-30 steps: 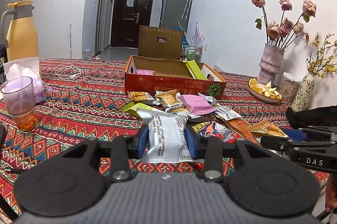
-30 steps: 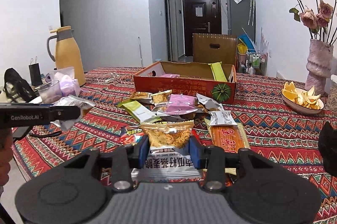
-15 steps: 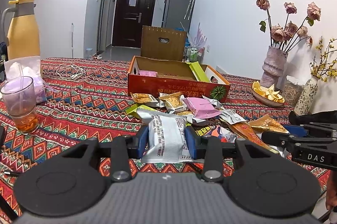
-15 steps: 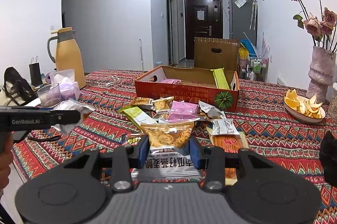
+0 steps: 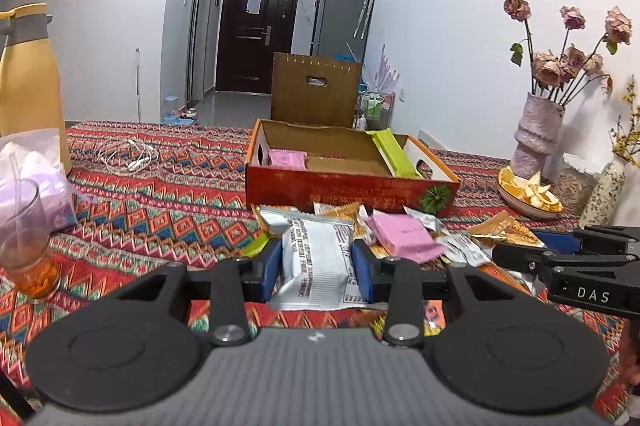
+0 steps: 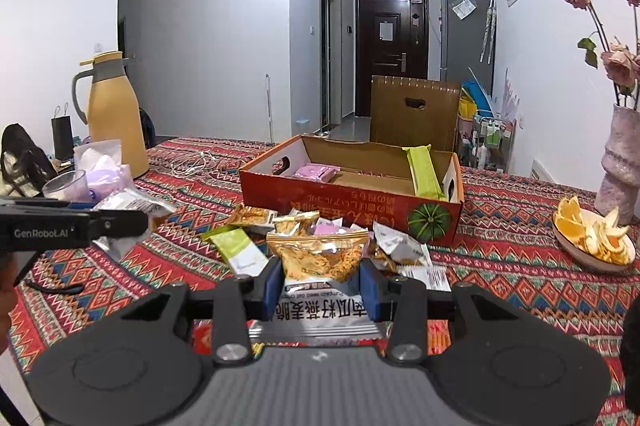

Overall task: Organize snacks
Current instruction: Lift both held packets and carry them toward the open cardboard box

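Note:
My left gripper [image 5: 317, 268] is shut on a silver-white snack packet [image 5: 316, 262] and holds it above the table, short of the red cardboard box [image 5: 348, 188]. My right gripper [image 6: 319, 286] is shut on a clear packet of orange-brown crisps [image 6: 318, 260] with a white printed base, also held above the table. The open box [image 6: 352, 198] holds a pink packet [image 6: 316, 172] at the left and a green packet [image 6: 424, 172] leaning at the right. Several loose snack packets [image 6: 248, 252] lie in front of the box.
A patterned red tablecloth [image 5: 160, 210] covers the table. A yellow thermos [image 6: 112, 118], a glass cup [image 5: 24, 238] and a tissue bag stand at the left. A plate of orange peel [image 6: 592, 238] and flower vases [image 5: 536, 134] stand at the right. A white cable [image 5: 128, 156] lies behind.
Both grippers have lifted their packets and moved forward toward the box, which now looks nearer and larger in both views.

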A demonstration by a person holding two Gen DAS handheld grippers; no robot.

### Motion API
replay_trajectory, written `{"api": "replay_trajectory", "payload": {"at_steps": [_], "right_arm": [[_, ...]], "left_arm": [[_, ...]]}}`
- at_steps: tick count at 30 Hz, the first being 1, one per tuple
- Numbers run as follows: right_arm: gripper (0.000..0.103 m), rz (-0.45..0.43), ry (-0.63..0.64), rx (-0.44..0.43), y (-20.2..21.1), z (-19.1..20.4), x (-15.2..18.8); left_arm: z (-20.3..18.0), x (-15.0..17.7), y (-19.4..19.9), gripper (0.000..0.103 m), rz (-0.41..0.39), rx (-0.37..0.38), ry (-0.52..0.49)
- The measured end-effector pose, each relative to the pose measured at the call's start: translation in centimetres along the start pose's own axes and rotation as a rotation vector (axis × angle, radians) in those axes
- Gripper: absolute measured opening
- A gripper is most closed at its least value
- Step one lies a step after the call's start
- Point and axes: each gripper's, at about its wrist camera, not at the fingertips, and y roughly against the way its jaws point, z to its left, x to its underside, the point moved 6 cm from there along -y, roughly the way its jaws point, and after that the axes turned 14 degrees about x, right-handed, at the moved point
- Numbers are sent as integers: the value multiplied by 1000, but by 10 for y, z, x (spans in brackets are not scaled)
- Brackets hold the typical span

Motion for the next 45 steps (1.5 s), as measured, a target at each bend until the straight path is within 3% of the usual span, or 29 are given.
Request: {"api": "replay_trajectory", "payload": {"at_steps": [25, 39, 45], "right_arm": [[40, -5, 26, -7, -132, 5, -64], [40, -3, 25, -3, -211, -4, -106], [40, 39, 25, -20, -256, -9, -120]], "left_arm": [[45, -68, -126, 39, 12, -33, -73], [68, -111, -209, 39, 14, -7, -45], [79, -127, -260, 39, 61, 53, -26]]}}
